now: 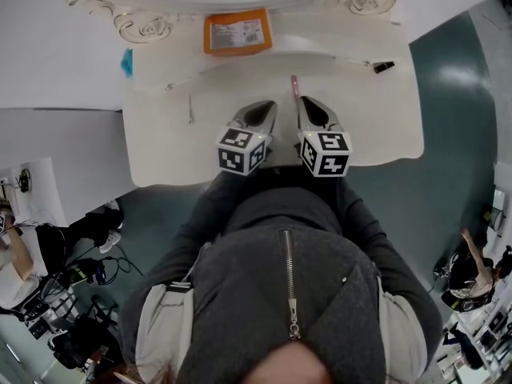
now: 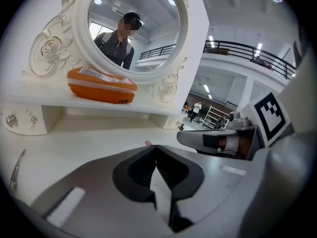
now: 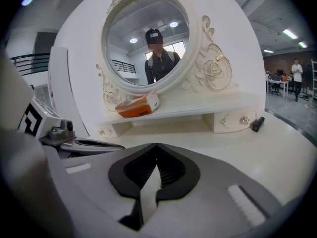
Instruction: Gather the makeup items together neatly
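A thin pink stick (image 1: 294,86) lies on the white vanity table (image 1: 384,126), just ahead of and between my two grippers. Its tip (image 2: 147,143) peeks over the left jaws. My left gripper (image 1: 270,104) (image 2: 156,148) is shut with nothing in it. My right gripper (image 1: 302,100) (image 3: 156,145) is shut too, and no item shows between its jaws. An orange packet (image 1: 236,32) (image 2: 101,86) (image 3: 136,107) rests on the raised shelf. A small black item (image 1: 382,67) (image 3: 257,124) lies at the right, a thin silver tool (image 1: 190,108) (image 2: 17,167) at the left.
An ornate round mirror (image 2: 133,29) (image 3: 148,43) rises behind the shelf. A small blue thing (image 1: 126,62) sits at the table's left edge. The person stands close against the table's front edge, with grey floor to either side.
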A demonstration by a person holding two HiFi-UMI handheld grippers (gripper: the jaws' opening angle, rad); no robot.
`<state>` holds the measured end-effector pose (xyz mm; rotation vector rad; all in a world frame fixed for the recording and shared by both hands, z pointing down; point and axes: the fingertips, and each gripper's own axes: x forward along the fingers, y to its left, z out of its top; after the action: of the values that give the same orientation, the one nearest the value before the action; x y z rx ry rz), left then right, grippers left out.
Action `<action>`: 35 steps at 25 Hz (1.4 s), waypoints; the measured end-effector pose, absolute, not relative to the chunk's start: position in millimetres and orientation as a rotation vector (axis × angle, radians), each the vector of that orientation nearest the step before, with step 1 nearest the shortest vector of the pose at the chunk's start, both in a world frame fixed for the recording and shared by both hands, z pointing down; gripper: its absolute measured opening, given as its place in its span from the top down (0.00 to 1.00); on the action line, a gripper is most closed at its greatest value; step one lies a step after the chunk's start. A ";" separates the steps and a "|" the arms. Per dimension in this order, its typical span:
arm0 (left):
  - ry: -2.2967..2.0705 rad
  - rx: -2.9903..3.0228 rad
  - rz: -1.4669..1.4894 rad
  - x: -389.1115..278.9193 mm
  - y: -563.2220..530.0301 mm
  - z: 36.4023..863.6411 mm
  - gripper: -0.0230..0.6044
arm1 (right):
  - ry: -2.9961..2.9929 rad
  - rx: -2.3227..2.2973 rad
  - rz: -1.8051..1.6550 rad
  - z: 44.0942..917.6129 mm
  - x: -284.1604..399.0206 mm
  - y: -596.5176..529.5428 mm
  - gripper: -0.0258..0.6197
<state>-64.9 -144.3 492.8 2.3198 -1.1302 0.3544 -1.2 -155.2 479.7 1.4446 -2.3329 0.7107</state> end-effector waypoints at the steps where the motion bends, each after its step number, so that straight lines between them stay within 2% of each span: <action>1: -1.136 2.327 0.340 -63.0 -145.3 490.2 0.95 | -2.364 1.428 0.684 475.7 -2.4 -155.0 0.96; 26: -1.472 2.156 0.196 -24.9 -112.1 494.1 0.95 | -2.552 1.077 0.556 477.1 29.8 -135.0 0.96; 35: -1.677 1.972 0.167 -62.4 -58.0 504.8 0.95 | -2.612 0.833 0.617 489.7 -18.2 -103.4 0.96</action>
<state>-62.4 -58.0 504.8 1.9716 -1.6774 0.1666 -18.2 -103.4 489.7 0.8329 -2.6124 0.6167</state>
